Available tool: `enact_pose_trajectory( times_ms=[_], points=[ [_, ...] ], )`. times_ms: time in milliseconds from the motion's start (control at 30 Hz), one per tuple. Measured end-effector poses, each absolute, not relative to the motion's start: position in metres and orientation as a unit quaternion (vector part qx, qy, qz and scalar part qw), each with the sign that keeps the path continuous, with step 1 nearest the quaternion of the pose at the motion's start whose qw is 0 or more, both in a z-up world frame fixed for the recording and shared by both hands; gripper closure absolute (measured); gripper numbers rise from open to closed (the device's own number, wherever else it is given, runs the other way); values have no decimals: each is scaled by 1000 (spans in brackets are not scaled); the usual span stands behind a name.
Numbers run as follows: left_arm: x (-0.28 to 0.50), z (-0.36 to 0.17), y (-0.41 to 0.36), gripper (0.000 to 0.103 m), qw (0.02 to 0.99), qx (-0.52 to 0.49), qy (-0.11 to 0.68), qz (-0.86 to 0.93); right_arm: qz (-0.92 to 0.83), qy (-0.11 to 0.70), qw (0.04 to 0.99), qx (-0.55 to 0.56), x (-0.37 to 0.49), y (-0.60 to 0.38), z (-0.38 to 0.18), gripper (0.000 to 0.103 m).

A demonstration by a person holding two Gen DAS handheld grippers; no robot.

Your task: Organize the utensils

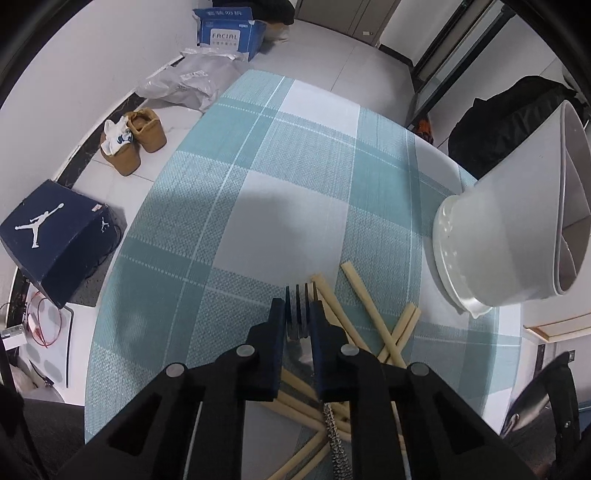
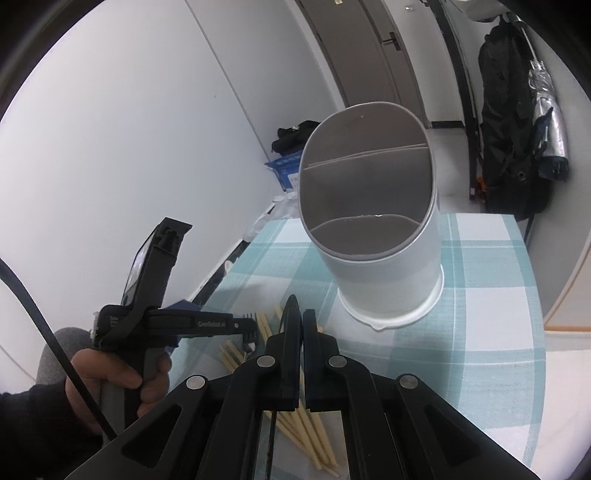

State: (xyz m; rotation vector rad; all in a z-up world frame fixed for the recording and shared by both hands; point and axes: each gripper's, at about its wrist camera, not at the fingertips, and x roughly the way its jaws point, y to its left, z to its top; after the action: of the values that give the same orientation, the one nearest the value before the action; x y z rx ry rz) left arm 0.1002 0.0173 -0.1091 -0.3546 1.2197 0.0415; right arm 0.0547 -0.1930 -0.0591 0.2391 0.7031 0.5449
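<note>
Fork [image 1: 297, 306] pinched in left tongs [image 1: 297, 308], chopsticks [image 1: 397, 332] crowding underneath.

Teal-and-white checked woven tablecloth [image 1: 295, 184]; pale tan wooden chopsticks [image 1: 360, 291]; white oval plastic utensil holder [image 2: 388, 266]; silver metal fork [image 1: 300, 306].

Clutter on the floor around the table

A navy shoebox [image 1: 55, 240], tan shoes [image 1: 135, 142], a blue tissue carton [image 1: 227, 31], grey plastic bags [image 1: 184, 83]; far right, a black backpack [image 2: 511, 147].
</note>
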Motion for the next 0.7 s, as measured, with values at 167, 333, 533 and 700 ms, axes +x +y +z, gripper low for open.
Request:
enact_pose_trajectory(
  times_ms=[167,333,533,700],
  points=[
    [101,-102,22,102,818,-168,550,37,262,334,898,116,56,-196,-55,102],
    [99,-93,22,103,829,-172,531,36,259,326,902,112,58,-196,-54,102],
    [92,-75,23,103,852,-171,494,29,252,312,911,103,54,-197,-50,102],
    [86,-60,24,103,867,-166,469,13,244,299,918,96,48,-198,-44,102]
  ],
)
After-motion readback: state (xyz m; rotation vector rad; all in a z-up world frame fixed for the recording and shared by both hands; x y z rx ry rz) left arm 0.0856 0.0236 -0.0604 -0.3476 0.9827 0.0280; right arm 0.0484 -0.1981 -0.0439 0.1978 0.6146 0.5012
